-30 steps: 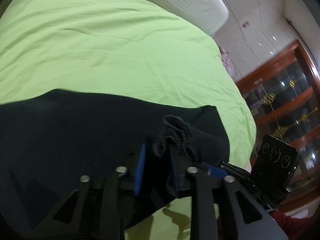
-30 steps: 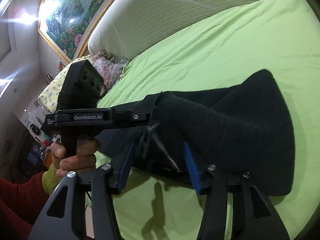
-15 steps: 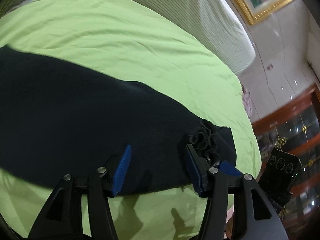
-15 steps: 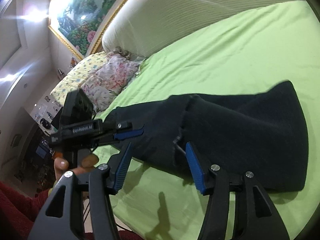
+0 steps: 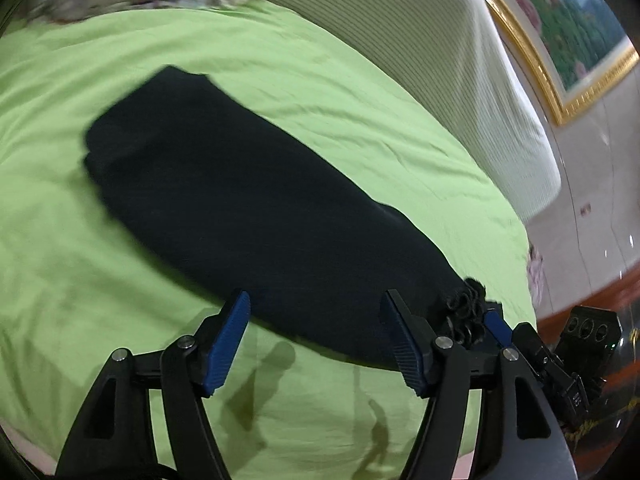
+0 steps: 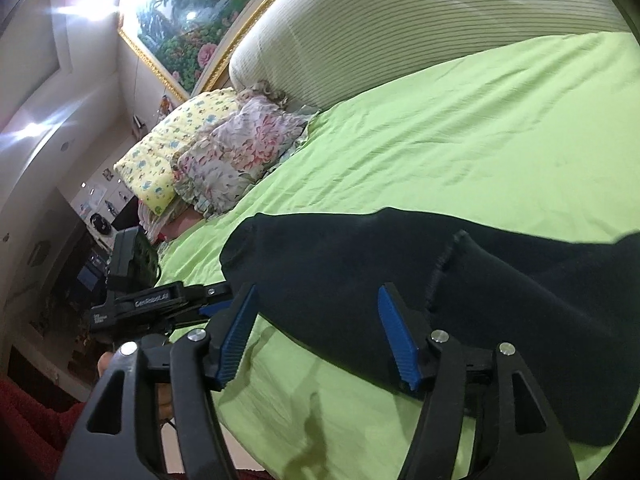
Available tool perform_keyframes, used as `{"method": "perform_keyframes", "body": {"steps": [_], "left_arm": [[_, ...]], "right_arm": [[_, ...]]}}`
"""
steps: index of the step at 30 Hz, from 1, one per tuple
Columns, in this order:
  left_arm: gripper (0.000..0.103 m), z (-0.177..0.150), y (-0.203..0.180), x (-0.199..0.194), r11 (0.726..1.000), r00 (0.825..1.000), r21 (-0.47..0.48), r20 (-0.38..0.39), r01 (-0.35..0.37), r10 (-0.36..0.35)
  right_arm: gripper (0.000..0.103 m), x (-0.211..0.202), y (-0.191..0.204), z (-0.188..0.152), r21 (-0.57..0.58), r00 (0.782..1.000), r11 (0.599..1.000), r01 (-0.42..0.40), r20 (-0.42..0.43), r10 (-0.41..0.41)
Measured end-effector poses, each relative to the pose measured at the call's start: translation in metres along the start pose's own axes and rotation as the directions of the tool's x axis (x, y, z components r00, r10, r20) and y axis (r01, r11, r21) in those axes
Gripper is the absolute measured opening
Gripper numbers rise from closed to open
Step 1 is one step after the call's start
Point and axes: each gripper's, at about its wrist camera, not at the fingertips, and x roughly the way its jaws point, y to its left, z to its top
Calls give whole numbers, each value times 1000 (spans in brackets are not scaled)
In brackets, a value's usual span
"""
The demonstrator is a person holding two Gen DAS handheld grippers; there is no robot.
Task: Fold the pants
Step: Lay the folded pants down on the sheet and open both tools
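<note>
Left wrist view: left gripper point(image 5: 316, 340) and right gripper point(image 6: 318, 340) spread, jaws opening, nothing clamped; the pants point(image 5: 248, 208) fold may slump, its ruffled edge point(image 5: 466, 312) near a finger.

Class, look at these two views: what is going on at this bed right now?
A person is folding dark pants on a green bed sheet, one hand-held gripper in each hand. The pants lie folded over and flat on the sheet. The left hand-held gripper and right hand-held gripper hang at the near edge of the pants, jaws opening with no cloth pinched between them. Pillows sit by the headboard.
</note>
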Motion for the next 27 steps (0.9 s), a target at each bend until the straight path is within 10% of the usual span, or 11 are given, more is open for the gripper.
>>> {"method": "perform_keyframes", "body": {"steps": [27], "left_arm": [[69, 38, 109, 1, 956, 994, -289, 81, -43, 69]], "right_arm": [[64, 129, 48, 68, -176, 980, 981, -77, -194, 42]]}}
